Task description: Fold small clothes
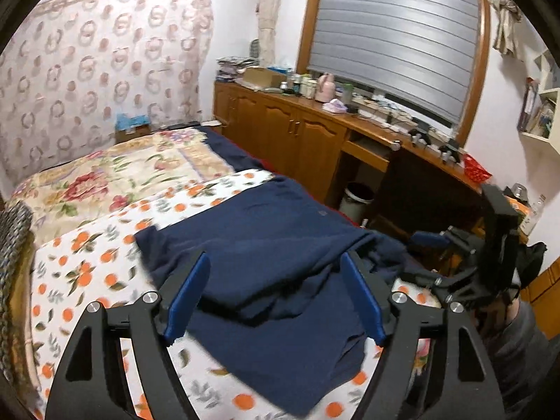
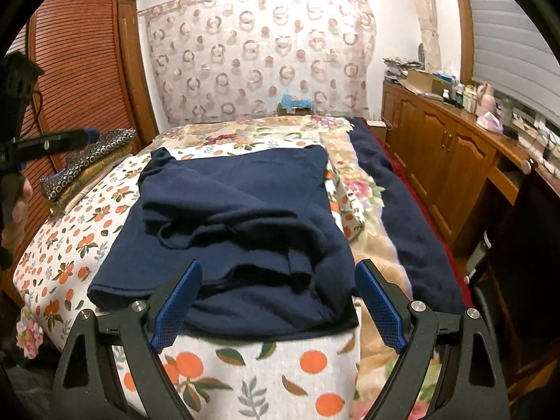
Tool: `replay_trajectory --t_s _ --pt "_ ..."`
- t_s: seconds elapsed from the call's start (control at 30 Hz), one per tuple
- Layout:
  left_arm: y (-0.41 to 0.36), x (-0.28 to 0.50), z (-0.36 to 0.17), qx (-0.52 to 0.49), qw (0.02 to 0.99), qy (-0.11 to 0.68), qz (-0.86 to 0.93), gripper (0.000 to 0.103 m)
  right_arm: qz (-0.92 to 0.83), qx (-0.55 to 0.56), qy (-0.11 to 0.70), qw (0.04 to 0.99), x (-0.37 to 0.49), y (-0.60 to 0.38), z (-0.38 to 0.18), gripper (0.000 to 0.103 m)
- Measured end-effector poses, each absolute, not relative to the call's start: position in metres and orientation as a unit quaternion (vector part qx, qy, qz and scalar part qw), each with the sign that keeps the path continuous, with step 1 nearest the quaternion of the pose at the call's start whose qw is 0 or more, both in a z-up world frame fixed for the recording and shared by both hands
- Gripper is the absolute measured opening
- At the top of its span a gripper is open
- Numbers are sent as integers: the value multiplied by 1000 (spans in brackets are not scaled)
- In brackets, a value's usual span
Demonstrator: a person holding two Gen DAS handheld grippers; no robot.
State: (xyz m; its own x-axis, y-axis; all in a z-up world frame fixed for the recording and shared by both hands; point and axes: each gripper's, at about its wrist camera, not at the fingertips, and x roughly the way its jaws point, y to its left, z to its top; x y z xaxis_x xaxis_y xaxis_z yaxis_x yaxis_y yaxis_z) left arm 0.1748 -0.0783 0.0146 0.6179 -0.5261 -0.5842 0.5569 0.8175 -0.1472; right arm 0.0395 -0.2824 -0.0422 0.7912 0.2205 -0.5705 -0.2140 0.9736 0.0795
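A navy blue garment (image 1: 266,245) lies partly folded and rumpled on the orange-print blanket (image 1: 80,269) on the bed. It also shows in the right wrist view (image 2: 238,217), with a bunched fold across its middle. My left gripper (image 1: 276,262) is open and empty, just above the garment's near side. My right gripper (image 2: 278,269) is open and empty, over the garment's near hem. The right gripper also shows at the right of the left wrist view (image 1: 434,241), beside the garment's edge. The left gripper shows at the left edge of the right wrist view (image 2: 70,140).
A floral quilt (image 1: 115,171) and a dark blue sheet (image 2: 395,206) cover the far and right parts of the bed. A wooden cabinet (image 1: 297,133) with clutter runs along the right wall. A patterned cloth pile (image 2: 91,164) sits at the bed's left. A bin (image 1: 357,197) stands under the desk.
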Motion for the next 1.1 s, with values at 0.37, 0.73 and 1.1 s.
replay_trajectory --t_s 0.37,0.73,1.1 --pt "-19 163 -22 -7 912 333 -240 78 110 -47 348 930 109 -279 -62 78" --pt "5 162 -35 -22 915 338 -217 78 155 -57 325 931 113 -277 -45 13" --pt "9 157 -39 -17 918 335 -212 78 139 -37 288 947 71 -293 -12 12"
